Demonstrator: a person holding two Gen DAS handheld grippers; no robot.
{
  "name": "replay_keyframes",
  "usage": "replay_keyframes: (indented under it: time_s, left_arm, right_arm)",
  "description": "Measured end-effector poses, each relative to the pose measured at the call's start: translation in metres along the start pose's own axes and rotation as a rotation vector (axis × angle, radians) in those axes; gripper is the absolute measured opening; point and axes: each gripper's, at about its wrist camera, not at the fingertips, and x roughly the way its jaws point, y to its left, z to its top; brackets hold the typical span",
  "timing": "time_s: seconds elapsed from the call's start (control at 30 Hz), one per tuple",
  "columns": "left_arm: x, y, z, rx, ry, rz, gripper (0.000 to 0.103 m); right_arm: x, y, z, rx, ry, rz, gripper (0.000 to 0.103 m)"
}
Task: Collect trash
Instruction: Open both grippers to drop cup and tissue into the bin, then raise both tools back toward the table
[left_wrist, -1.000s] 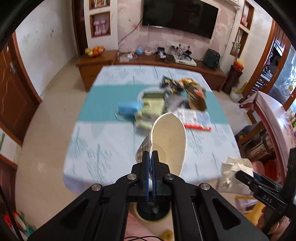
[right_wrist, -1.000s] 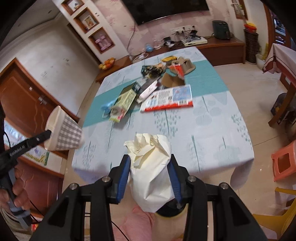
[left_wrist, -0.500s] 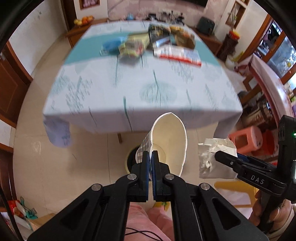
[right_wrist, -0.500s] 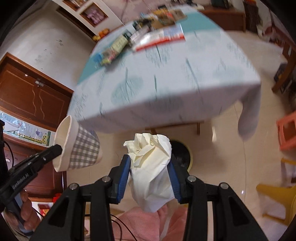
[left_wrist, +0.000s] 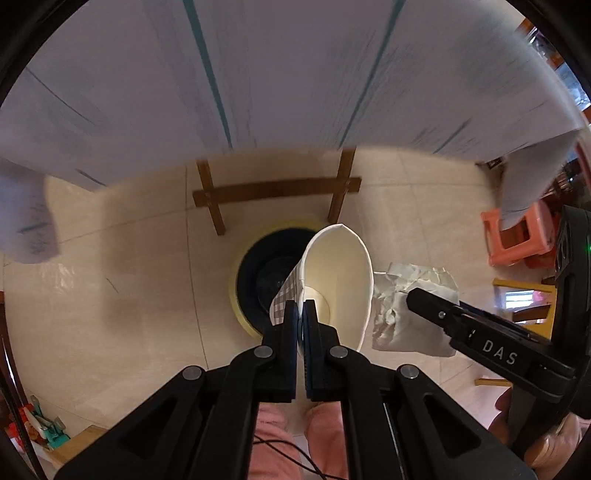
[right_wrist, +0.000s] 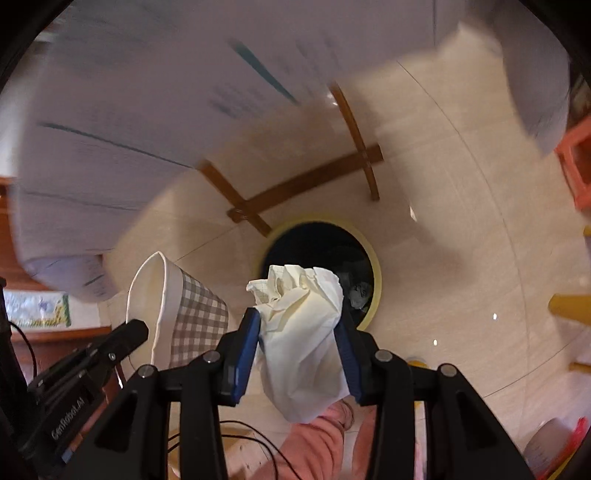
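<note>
The left gripper (left_wrist: 300, 314) has its jaws pressed almost together on the wall of a paper cup (left_wrist: 338, 284), one finger inside and one on the checked outside. The cup lies tilted with its open mouth facing up and away, and in the left wrist view it hangs over the near right edge of a bin (left_wrist: 258, 277), a round dark opening with a yellow rim that stands on the tiled floor (left_wrist: 122, 314).

The right gripper (right_wrist: 295, 328) holds a crumpled white paper bag (right_wrist: 299, 332) between its blue pads (right_wrist: 245, 339), the jaws set about halfway apart around the bag. In the right wrist view the bag's bunched top sits in front of the near rim of the bin (right_wrist: 375, 273), where some dark rubbish shows inside. The cup (right_wrist: 177, 314) hangs just to the left of the bag, close to it but not touching.

Beyond the bin the bench's (left_wrist: 295, 74) pale cloth with teal stripes hangs down, blurred, and its brown wooden crossbar (left_wrist: 277, 190) stands on the floor just behind the bin. An orange stool (left_wrist: 517, 236) sits well off to the right.
</note>
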Motion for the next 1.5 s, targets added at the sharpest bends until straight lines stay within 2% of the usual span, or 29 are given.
replay_keyframes:
  time_s: [0.13,0.2,0.23,0.27,0.3,0.37,0.5,0.57,0.73,0.93,1.13,1.27,1.5]
  left_arm:
    - [0.059,0.004,0.0,0.005,0.03,0.002,0.001]
    - [0.077,0.005,0.001,0.008,0.036,0.005,0.005]
    - [0.087,0.008,0.002,0.008,0.038,0.006,0.011]
    - [0.093,0.01,0.003,0.007,0.039,0.011,0.02]
    - [0.098,0.012,0.003,0.005,0.039,0.027,0.023]
    - [0.11,0.017,0.006,-0.008,0.049,0.05,0.024]
    - [0.114,0.031,0.006,-0.052,0.069,0.051,0.027]
    - [0.111,0.035,0.006,-0.06,0.058,0.066,0.035]
    - [0.094,0.041,0.007,-0.078,0.026,0.069,0.037]
    - [0.06,0.04,0.01,-0.1,-0.002,0.06,0.037]
    - [0.0,0.035,0.013,-0.111,-0.051,0.049,0.038]
    - [-0.045,0.033,0.013,-0.124,-0.088,0.048,0.046]
    - [-0.134,0.028,0.011,-0.135,-0.161,0.044,0.049]
  right_arm:
    - [0.049,-0.015,0.001,0.049,0.03,-0.002,0.045]
    - [0.068,-0.021,0.003,0.076,0.051,0.009,0.049]
    - [0.073,-0.023,0.002,0.083,0.057,0.018,0.05]
    - [0.081,-0.026,0.002,0.093,0.064,0.029,0.05]
    - [0.085,-0.028,0.002,0.096,0.064,0.032,0.05]
    - [0.091,-0.03,0.002,0.097,0.071,0.029,0.053]
    - [0.091,-0.028,0.002,0.086,0.075,0.015,0.056]
    - [0.09,-0.025,0.004,0.074,0.069,0.015,0.057]
    - [0.081,-0.013,0.007,0.012,0.049,0.0,0.057]
    - [0.048,0.007,0.009,-0.032,0.037,0.001,0.057]
    - [-0.005,0.035,0.012,-0.081,0.015,0.027,0.057]
    - [-0.048,0.052,0.012,-0.103,-0.01,0.053,0.057]
    - [-0.126,0.082,0.006,-0.157,-0.059,0.112,0.057]
